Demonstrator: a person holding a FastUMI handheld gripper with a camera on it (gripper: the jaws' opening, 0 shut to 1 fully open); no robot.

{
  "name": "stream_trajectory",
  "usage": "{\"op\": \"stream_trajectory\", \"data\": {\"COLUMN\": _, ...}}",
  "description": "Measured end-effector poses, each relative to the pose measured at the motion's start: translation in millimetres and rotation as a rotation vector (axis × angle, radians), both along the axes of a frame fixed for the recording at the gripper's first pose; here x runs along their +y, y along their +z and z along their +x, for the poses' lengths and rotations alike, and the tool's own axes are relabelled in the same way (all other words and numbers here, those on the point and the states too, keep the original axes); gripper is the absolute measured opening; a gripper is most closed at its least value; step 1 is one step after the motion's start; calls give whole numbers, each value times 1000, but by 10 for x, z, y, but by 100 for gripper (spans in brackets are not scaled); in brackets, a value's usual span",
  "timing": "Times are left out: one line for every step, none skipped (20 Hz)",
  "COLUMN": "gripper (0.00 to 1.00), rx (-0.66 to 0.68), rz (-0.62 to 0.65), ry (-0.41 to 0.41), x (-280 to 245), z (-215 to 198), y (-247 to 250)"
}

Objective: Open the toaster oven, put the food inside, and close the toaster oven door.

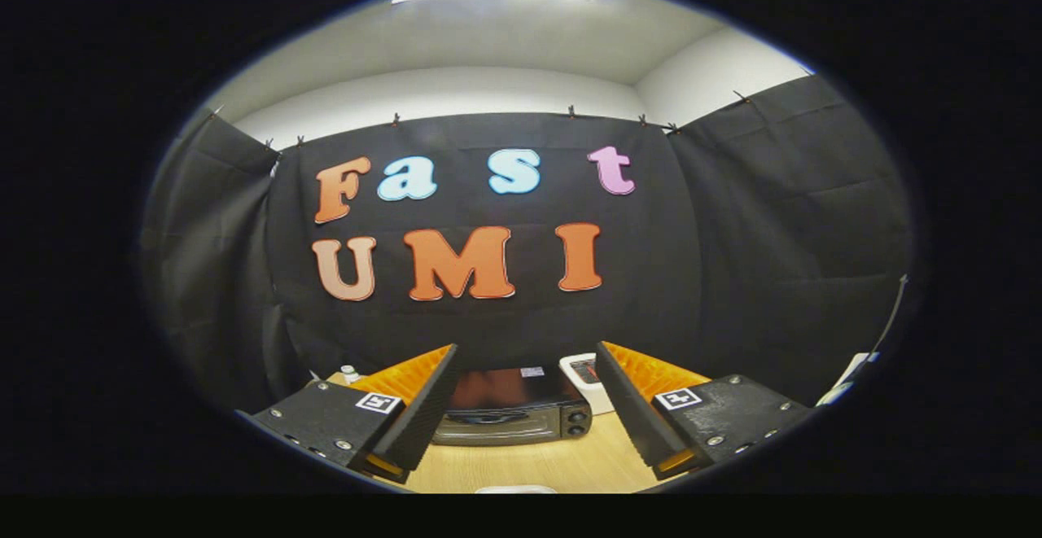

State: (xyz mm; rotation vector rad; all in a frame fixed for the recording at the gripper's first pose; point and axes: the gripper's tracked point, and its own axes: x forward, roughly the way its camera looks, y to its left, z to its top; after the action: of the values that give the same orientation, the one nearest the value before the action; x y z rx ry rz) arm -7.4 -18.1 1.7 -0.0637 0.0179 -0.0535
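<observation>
A dark toaster oven [513, 408] stands on the wooden table [553, 465], beyond my fingers and framed between them. Its door is closed, with a handle along the top of the glass and two knobs [578, 422] on its right side. My gripper [525, 351] is held above the table, well back from the oven, open wide with nothing between its fingers. A white rim [515, 489] shows at the near table edge below the fingers; what it belongs to I cannot tell.
A white device [588, 379] stands just right of the oven, against the black cloth wall. A small white bottle [350, 373] sits at the table's far left corner. Something pale [847, 379] hangs at the far right by the cloth.
</observation>
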Motion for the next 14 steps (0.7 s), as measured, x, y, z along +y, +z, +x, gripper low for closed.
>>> {"op": "stream_trajectory", "data": {"gripper": 97, "rx": 5, "rz": -1, "ry": 1, "x": 3, "z": 0, "y": -22}}
{"op": "stream_trajectory", "data": {"gripper": 97, "rx": 11, "rz": -1, "ry": 3, "x": 15, "z": 5, "y": -39}}
{"op": "stream_trajectory", "data": {"gripper": 97, "rx": 16, "rz": 0, "ry": 5, "x": 24, "z": 11, "y": -60}}
{"op": "stream_trajectory", "data": {"gripper": 97, "rx": 21, "rz": 1, "ry": 8, "x": 30, "z": 17, "y": -79}}
{"op": "stream_trajectory", "data": {"gripper": 97, "rx": 26, "rz": 2, "ry": 11, "x": 59, "z": 31, "y": -90}}
{"op": "stream_trajectory", "data": {"gripper": 98, "rx": 30, "rz": 2, "ry": 14, "x": 79, "z": 40, "y": -101}}
{"op": "stream_trajectory", "data": {"gripper": 97, "rx": 31, "rz": 1, "ry": 19, "x": 83, "z": 59, "y": -110}}
{"op": "stream_trajectory", "data": {"gripper": 98, "rx": 31, "rz": -2, "ry": 23, "x": 111, "z": 77, "y": -110}}
{"op": "stream_trajectory", "data": {"gripper": 98, "rx": 33, "rz": -4, "ry": 27, "x": 136, "z": 91, "y": -112}}
{"op": "stream_trajectory", "data": {"gripper": 98, "rx": 37, "rz": -5, "ry": 30, "x": 153, "z": 113, "y": -122}}
{"op": "stream_trajectory", "data": {"gripper": 98, "rx": 42, "rz": -6, "ry": 35, "x": 160, "z": 133, "y": -148}}
{"op": "stream_trajectory", "data": {"gripper": 98, "rx": 50, "rz": -4, "ry": 37, "x": 181, "z": 166, "y": -178}}
{"op": "stream_trajectory", "data": {"gripper": 98, "rx": 60, "rz": -1, "ry": 41, "x": 190, "z": 203, "y": -218}}
{"op": "stream_trajectory", "data": {"gripper": 98, "rx": 72, "rz": 4, "ry": 48, "x": 233, "z": 242, "y": -263}}
